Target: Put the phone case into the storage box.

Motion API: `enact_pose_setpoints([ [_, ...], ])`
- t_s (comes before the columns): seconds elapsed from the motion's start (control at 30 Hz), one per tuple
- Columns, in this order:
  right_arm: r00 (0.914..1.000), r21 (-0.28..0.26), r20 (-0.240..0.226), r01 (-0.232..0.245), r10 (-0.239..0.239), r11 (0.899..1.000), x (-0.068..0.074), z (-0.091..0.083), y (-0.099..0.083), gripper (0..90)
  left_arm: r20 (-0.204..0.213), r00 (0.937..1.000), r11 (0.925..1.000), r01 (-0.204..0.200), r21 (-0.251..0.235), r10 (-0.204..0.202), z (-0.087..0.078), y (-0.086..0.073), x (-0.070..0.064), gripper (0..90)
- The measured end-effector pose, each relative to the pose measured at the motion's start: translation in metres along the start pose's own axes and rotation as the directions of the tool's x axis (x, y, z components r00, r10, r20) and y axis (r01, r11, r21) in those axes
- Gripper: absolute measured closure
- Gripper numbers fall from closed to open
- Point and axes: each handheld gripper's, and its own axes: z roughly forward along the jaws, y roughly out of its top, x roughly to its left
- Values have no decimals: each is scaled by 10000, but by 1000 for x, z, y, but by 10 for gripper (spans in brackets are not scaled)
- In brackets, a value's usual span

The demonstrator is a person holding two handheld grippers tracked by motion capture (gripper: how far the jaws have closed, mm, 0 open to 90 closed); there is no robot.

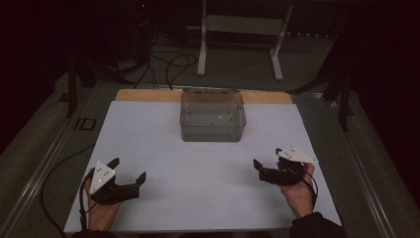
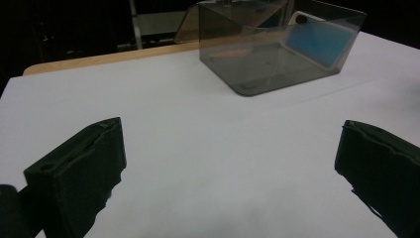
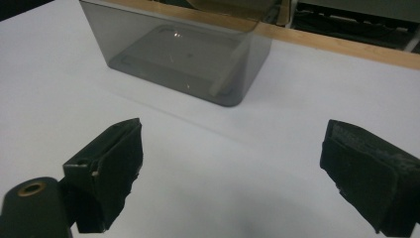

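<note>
A smoky clear plastic bin (image 1: 213, 116) stands at the back middle of the white table sheet (image 1: 163, 148), with nothing visible inside it. It appears ahead in the left gripper view as the bin (image 2: 277, 49) and in the right gripper view as the bin (image 3: 183, 49). My left gripper (image 1: 130, 171) rests near the front left, held by a hand, jaws wide apart and holding nothing. My right gripper (image 1: 267, 158) rests near the front right, also open and holding nothing. Both lie well short of the bin. The open left gripper (image 2: 228, 153) and right gripper (image 3: 230, 158) frame bare white sheet.
A wooden board edge (image 1: 148, 95) runs behind the white sheet. Beyond the table stand a white metal frame (image 1: 237, 34) and black cables (image 1: 168, 69) on the floor. A dark stand (image 1: 74, 84) is at the far left. The surroundings are dark.
</note>
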Motion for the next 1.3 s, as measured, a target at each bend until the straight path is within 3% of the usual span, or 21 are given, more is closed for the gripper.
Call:
enact_pose_setpoints([
  [0.27,9999,-681,69,-77,82,9977,-2,-12,-20,96,78,10000,10000,6,-58,-6,-1,-1,1,5],
  [0.3,9998,-832,151,147,-135,9964,-1,-14,-24,95,79,10000,10000,-23,-77,24,-1,-2,1,5],
  [0.47,9999,-1241,2,148,-149,9922,-2,-16,-33,95,147,9999,9999,-77,-123,79,-1,-4,2,5],
  [0.77,9992,-1750,-307,-299,249,9841,-6,-21,-47,95,116,9996,9994,-252,-247,255,-3,-9,-1,5],
  [1.0,9994,-1902,-299,-238,184,9814,-4,-24,-57,95,-55,9987,9985,-504,-205,503,-3,-12,-3,5],
  [1.3,9993,-1908,-363,-70,0,9816,-2,-21,-58,96,-616,9978,9996,-243,-167,232,-4,-13,1,5],
])
